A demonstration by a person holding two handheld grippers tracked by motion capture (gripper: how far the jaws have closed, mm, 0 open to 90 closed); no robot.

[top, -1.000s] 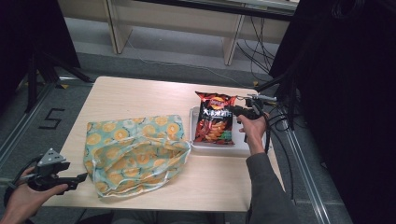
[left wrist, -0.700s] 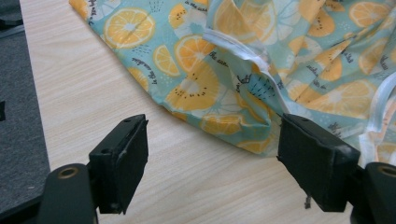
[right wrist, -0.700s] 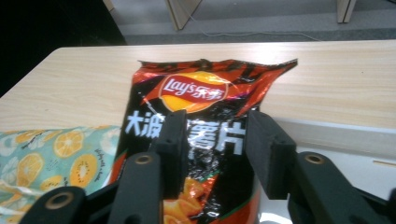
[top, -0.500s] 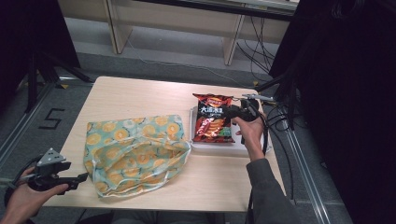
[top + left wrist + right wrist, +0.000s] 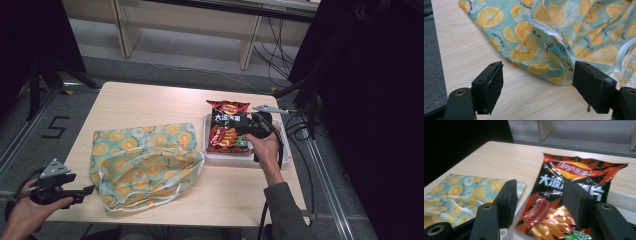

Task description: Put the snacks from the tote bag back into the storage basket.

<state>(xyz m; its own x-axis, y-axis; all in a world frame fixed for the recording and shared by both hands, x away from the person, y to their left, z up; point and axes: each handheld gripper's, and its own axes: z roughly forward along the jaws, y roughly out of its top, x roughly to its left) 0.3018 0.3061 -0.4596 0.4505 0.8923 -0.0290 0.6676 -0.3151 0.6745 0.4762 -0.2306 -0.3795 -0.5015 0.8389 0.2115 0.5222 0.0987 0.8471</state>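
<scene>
Right gripper (image 5: 239, 126) has slid left over the glossy red-and-black chip bag (image 5: 226, 126), jaws spread; left gripper (image 5: 82, 191) stays parked, unclenched too.

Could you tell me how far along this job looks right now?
Done: nothing is packed; the chip bag lies in the white tray, and the cloth bag lies beside it on the table. In hand: the right gripper is open over the chip bag; the left gripper is open at the cloth bag's corner. Left: probably gripping both.
</scene>
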